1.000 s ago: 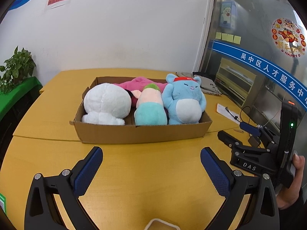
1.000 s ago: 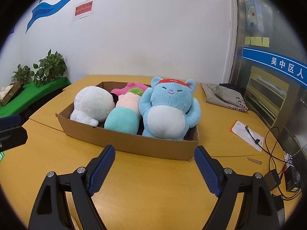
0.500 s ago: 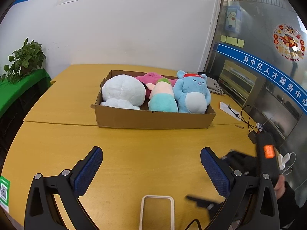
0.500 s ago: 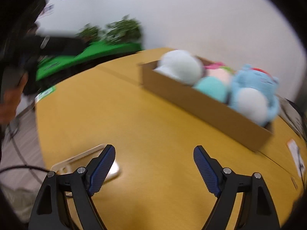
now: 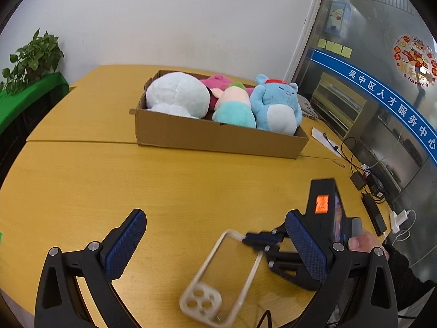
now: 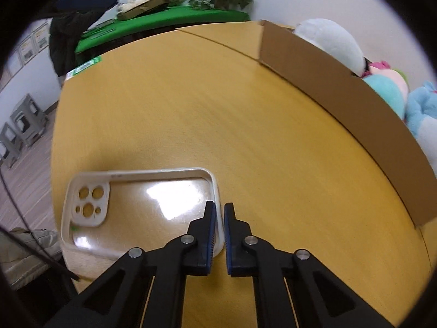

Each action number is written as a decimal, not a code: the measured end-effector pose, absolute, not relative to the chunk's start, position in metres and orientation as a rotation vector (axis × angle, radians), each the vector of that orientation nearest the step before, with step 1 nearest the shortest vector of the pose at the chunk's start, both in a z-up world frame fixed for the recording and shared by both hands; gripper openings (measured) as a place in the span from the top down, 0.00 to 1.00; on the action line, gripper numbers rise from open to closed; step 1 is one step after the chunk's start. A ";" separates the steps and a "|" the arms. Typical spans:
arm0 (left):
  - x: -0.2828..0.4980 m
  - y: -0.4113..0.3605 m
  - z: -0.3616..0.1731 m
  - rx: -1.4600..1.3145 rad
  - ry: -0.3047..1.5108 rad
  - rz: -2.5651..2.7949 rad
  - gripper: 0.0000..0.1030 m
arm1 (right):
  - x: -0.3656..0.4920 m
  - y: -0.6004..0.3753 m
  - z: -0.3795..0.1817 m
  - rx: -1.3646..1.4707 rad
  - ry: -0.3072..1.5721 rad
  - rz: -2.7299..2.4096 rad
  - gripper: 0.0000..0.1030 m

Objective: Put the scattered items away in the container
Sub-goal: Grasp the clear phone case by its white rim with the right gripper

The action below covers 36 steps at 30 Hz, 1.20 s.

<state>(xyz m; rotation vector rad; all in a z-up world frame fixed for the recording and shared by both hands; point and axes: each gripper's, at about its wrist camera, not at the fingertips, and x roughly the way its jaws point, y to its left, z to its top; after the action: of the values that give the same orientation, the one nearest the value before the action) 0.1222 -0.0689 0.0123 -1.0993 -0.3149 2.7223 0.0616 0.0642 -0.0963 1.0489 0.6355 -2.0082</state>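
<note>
Yellow wooden table [image 5: 82,180] fills both views, backed by a white wall, with potted plants [image 5: 32,57] on a green-covered ledge at the far left. Nearest on the left, the left gripper [image 5: 215,243] hangs over the tabletop with its blue-padded jaws spread wide and nothing between them. Just right of its centre, at the near edge of the table, lies a clear phone case [image 5: 229,276] with a whitish rim, camera cutouts toward the near side. The right gripper [image 6: 220,232] has its jaws nearly together, pinching the short end rim of that case while the case lies flat on the wood. In the left wrist view a hand [image 5: 366,243] holds this gripper's black body at the right. Farther back, right of centre, the cardboard box [image 5: 218,136] holds a white plush [image 5: 177,94], a pink plush [image 5: 218,80], a teal and pink plush [image 5: 235,106] and a blue plush [image 5: 275,104]. Cables and a power strip [image 5: 372,213] lie at the far right.
</note>
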 end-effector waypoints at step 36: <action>0.034 -0.018 -0.099 -1.608 -0.438 2.296 0.89 | 0.032 0.173 -0.100 1.273 0.272 -2.438 0.86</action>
<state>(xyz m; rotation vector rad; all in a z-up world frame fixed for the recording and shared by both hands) 0.0337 -0.0183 -0.0993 -1.6084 -0.4377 2.2956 0.0321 0.1727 -0.1003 1.2732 0.2722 -2.4385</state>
